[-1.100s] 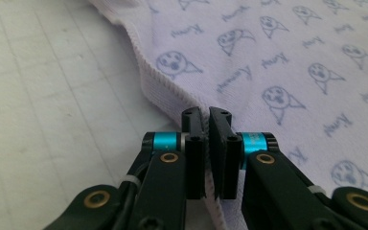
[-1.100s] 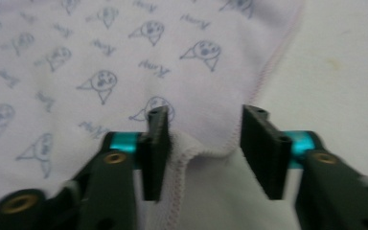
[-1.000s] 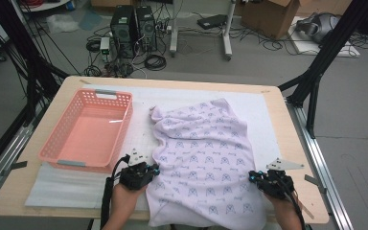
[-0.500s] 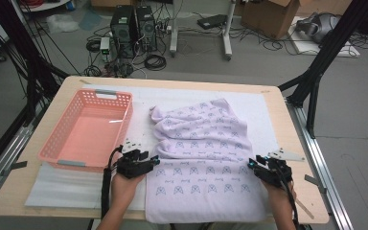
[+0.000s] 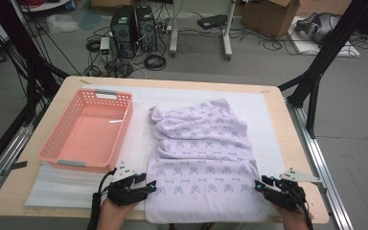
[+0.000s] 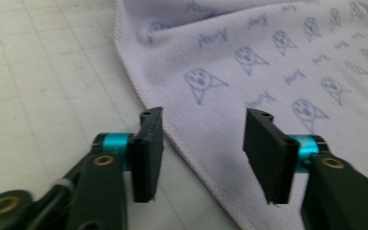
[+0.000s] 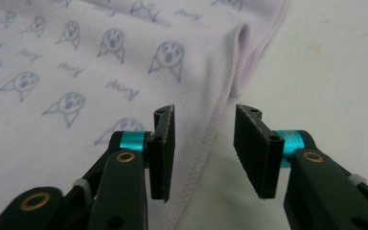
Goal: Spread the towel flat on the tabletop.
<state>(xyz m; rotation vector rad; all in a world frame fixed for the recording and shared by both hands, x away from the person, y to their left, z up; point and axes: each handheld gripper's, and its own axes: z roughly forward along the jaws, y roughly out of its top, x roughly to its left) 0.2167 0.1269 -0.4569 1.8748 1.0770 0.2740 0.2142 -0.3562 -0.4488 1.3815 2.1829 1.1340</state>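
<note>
Even overhead light is falling softly on the pale lilac printed cloth (image 5: 203, 158), casting hardly any shadows. Beyond the near hem, its print is blurring in both gripper views.

The lilac cloth (image 6: 278, 72) is carrying small blue script words between printed faces. They are blurring too much for reading.

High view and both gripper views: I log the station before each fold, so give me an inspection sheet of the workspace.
Surface: wooden table under a white mat.
Job's things: lilac printed towel, rumpled at the far end, near edge at the table's front.
Clutter: empty pink basket left of the towel.
Grippers: left gripper and right gripper both open, each astride a side hem.
Cables: one trails from the left gripper; loose cables on the floor.
Surroundings: computer towers, cardboard box.
</note>
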